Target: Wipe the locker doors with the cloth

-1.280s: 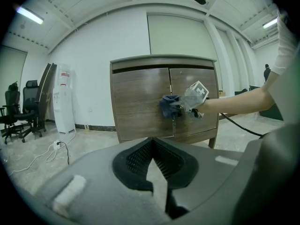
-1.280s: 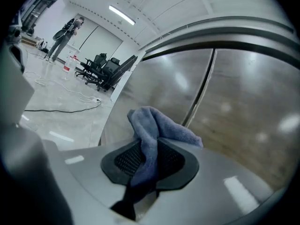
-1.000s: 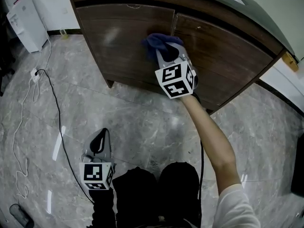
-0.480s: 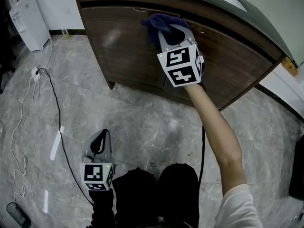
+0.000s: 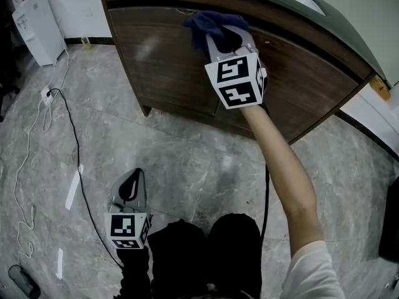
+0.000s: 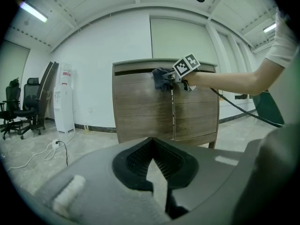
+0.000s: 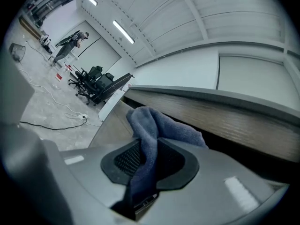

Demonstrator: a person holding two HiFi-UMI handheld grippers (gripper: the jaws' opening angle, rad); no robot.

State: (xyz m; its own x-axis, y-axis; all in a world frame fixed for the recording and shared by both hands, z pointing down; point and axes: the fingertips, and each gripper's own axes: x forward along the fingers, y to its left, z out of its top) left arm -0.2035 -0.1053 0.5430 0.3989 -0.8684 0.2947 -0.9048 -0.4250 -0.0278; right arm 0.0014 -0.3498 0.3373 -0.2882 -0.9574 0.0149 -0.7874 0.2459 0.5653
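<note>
One bunched dark-blue cloth (image 5: 201,22), clamped in right gripper (image 5: 225,37), touches locker door (image 5: 165,67).

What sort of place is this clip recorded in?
Likely an office: black swivel chairs, a wood-fronted locker cabinet and a white floor-standing appliance on a polished stone-look floor.

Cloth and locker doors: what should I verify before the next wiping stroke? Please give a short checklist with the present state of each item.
1. Cloth held by the right gripper: ok, jaws shut on it.
2. Cloth against the left door, near its top edge beside the seam: ok.
3. Left door and right door closed: ok.
4. Left gripper out of the way: ok, low, shut, nothing in it.
5. Floor cable clear of the feet: cannot tell.
6. Which door areas are already wiped: cannot tell.
</note>
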